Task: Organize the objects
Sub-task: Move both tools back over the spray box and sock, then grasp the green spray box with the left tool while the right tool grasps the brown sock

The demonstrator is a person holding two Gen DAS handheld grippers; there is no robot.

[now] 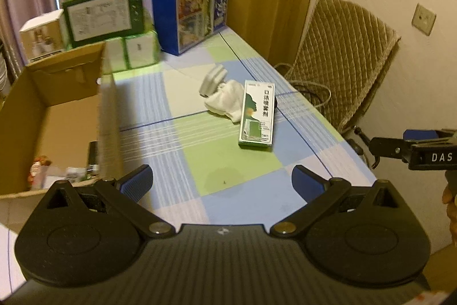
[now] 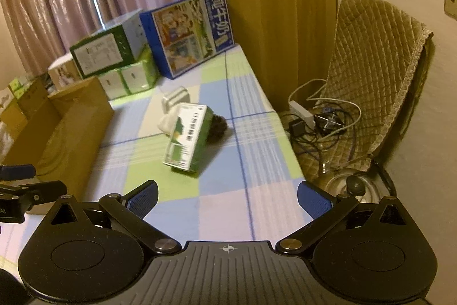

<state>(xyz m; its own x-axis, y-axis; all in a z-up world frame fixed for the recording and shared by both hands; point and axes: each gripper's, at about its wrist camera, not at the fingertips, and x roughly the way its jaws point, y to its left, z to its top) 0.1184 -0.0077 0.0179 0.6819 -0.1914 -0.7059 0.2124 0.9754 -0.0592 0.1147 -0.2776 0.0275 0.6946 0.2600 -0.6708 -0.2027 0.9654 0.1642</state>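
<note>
Both tongs, left (image 1: 222,182) and right (image 2: 227,200), gape empty above the checked desk (image 1: 228,159); its light, stiff green-and-white carton (image 1: 257,115) probably suits a grip across its long sides.

"DAS" stands on the right gripper (image 1: 422,153); "纯牛奶" on the blue carton (image 2: 188,33).

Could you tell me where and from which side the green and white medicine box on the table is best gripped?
Probably across its two long side faces, near the middle, from above. The medicine box lies flat on the checked tablecloth, so its narrow width suits an open claw. The white sock crowds its far end; the near end is free.
</note>
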